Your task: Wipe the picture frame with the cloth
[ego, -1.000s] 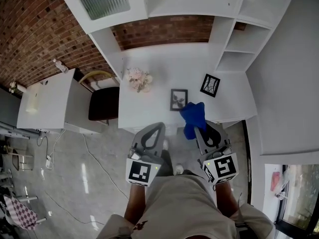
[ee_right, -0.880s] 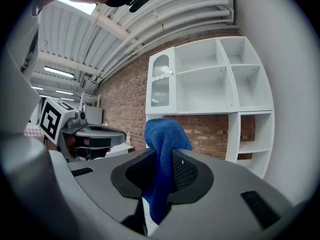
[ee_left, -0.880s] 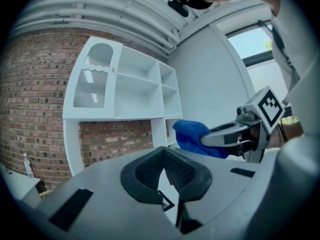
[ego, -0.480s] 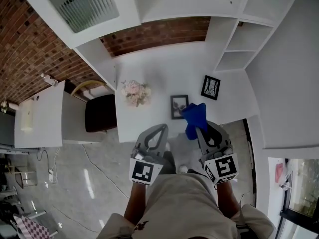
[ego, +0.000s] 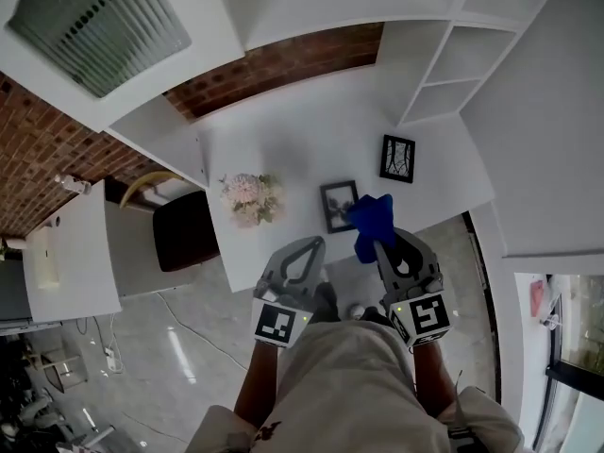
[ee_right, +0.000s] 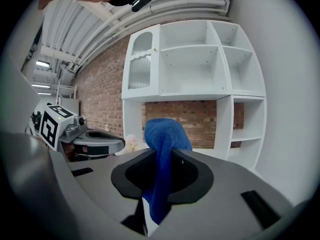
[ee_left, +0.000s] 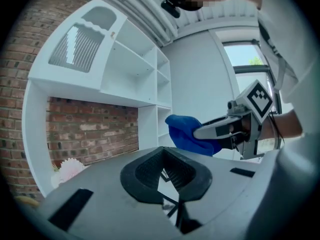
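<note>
Two grippers hover at the bench's (ego: 283, 130) front edge. Right gripper (ego: 378, 244) has its jaws clamped on the cloth (ego: 370, 217), just beside the frame (ego: 337, 205) near that edge. Left gripper (ego: 310, 246) jaws are together, holding nothing.

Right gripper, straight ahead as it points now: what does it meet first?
Probably the nearer picture frame, led by the blue cloth in the right gripper; height over the desk is unclear.

What looks like pink flowers (ego: 250, 197), white desk (ego: 283, 130)
</note>
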A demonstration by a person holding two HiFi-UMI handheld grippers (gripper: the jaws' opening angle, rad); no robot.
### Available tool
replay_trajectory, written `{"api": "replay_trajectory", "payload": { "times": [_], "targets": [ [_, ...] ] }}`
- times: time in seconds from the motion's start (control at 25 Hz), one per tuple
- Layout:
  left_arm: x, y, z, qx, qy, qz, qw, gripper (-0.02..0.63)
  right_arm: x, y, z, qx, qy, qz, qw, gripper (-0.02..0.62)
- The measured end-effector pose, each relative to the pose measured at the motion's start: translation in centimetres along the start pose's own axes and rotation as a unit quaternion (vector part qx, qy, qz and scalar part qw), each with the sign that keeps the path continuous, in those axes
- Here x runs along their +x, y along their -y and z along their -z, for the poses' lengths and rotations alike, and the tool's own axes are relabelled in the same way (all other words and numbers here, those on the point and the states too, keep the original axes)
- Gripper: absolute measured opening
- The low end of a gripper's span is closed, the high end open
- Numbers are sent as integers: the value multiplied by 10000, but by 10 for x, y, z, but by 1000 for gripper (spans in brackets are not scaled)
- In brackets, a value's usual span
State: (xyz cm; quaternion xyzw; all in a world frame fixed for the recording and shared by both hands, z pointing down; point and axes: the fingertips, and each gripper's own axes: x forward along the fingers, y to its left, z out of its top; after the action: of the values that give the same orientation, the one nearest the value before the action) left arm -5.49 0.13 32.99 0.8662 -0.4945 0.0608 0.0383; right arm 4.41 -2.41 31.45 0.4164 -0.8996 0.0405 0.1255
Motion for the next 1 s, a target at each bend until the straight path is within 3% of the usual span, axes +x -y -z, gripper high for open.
{"api": "replay_trajectory", "payload": {
  "times": [0.56, 1.0],
  "targets": [
    [34, -9, 64, -87, -353, 875, 9955, 3, 30, 0, 53, 172, -587, 553, 9966, 69],
    [54, -10, 121, -83, -817, 1097, 9906, 3, 43, 2, 94, 216, -954, 674, 9929, 69]
  ]
}}
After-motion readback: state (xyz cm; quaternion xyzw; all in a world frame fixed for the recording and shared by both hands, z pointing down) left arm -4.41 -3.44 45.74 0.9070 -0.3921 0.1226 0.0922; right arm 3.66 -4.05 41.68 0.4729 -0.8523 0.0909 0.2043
